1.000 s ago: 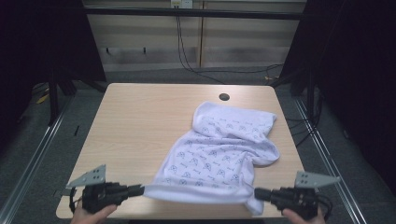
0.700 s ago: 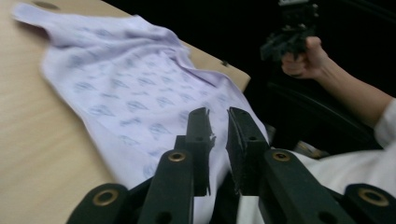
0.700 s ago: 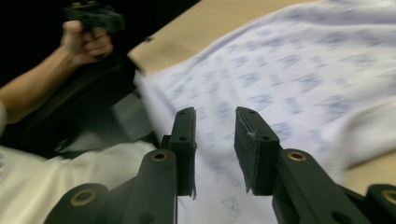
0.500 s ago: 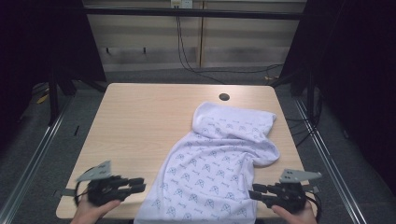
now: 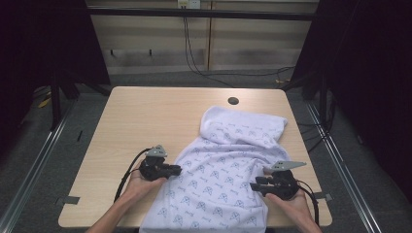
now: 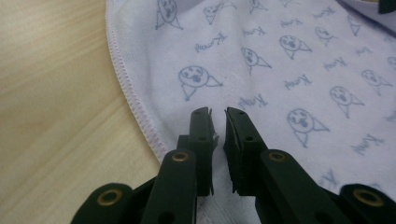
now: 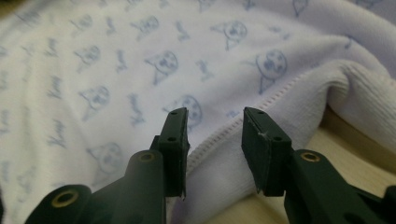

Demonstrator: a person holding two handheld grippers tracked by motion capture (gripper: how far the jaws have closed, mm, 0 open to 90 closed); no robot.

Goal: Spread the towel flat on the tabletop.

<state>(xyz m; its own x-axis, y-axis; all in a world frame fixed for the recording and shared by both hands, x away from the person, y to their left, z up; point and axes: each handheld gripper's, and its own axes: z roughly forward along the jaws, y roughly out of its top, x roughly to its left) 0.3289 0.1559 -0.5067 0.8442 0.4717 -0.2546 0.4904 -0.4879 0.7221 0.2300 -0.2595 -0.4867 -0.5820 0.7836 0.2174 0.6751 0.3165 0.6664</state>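
A white towel (image 5: 228, 165) printed with small blue faces lies crumpled on the wooden table (image 5: 145, 116), its near end hanging over the front edge. My left gripper (image 5: 179, 170) lies at the towel's left hem. In the left gripper view its jaws (image 6: 217, 112) have just been closing and stand a narrow slit apart over the towel (image 6: 280, 60), with nothing pinched. My right gripper (image 5: 252, 186) lies at the towel's right hem. In the right gripper view its jaws (image 7: 215, 112) have just been opening and stand apart over the stitched hem of the towel (image 7: 116, 70), not pressing it.
A round cable hole (image 5: 233, 101) sits near the table's far edge. Bare wood (image 6: 46, 93) lies left of the towel. Cables (image 5: 252, 74) run across the floor behind the table, metal rails (image 5: 34, 165) flank it, and dark curtains hang on both sides.
Both grippers let go of the towel's near edge, which dropped over the table front. Both hands then moved forward and inward to the towel's side hems.
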